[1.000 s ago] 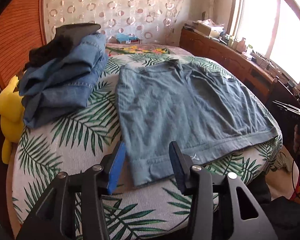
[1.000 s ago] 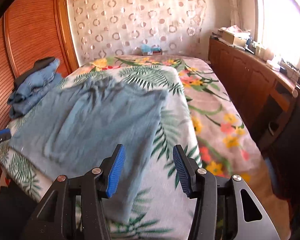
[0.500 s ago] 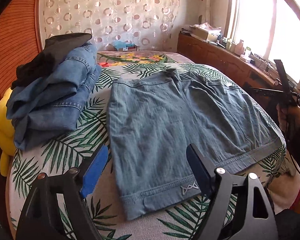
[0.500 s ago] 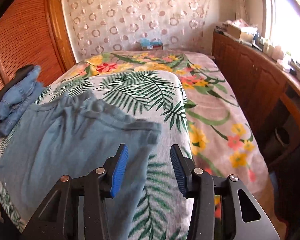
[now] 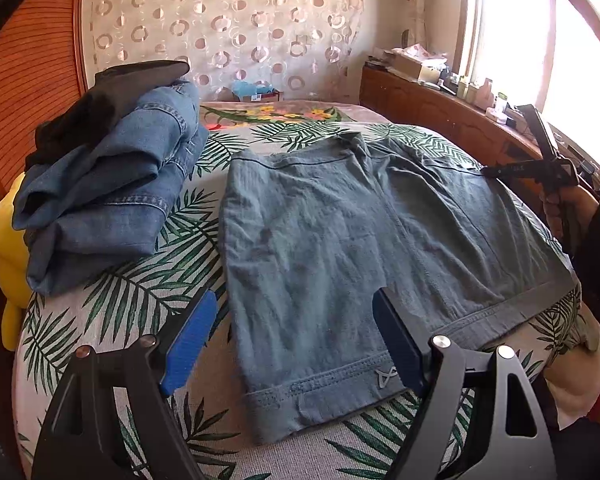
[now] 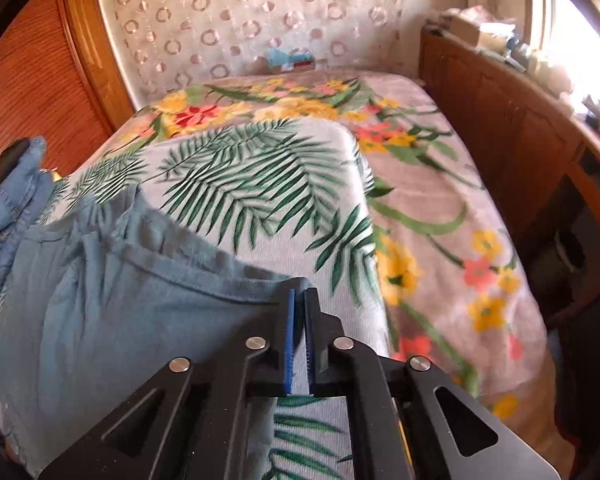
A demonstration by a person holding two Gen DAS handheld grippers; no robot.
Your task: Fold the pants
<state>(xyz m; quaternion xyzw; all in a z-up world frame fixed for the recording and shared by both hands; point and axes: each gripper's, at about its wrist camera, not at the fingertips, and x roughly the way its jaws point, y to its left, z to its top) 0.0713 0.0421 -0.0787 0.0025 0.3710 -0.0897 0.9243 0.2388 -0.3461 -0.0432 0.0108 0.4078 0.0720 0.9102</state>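
Two grippers at work on one pair of pants [image 5: 340, 248], spread flat across the palm-leaf blanket [image 5: 140, 292] on the bed, near hem just under the left gripper [image 5: 294, 300]. Left gripper wide apart, hovering over that hem, holding nothing. Right gripper [image 6: 299, 296] pressed together on the far corner of the pants, apparently with only a thin sliver of cloth between the pads.

Likely to lose that corner on the lift, given so shallow a bite. Then a dropped edge and a crooked fold. Equally risky: pulling from the right side alone, with the left not yet closed. Would probably drag the whole garment sideways and bunch the cloth. Could also pinch blanket together with hem on closing the left pads, the cloth lying flush against it. Hence a lifted blanket and a spoiled crease.

Pile of jeans [image 5: 112, 184] near the left side of the pants, though apart from them. Liable to be knocked or overlapped by a wide swing that way. Several wrinkles across the middle, apt to be trapped inside the fold without smoothing first
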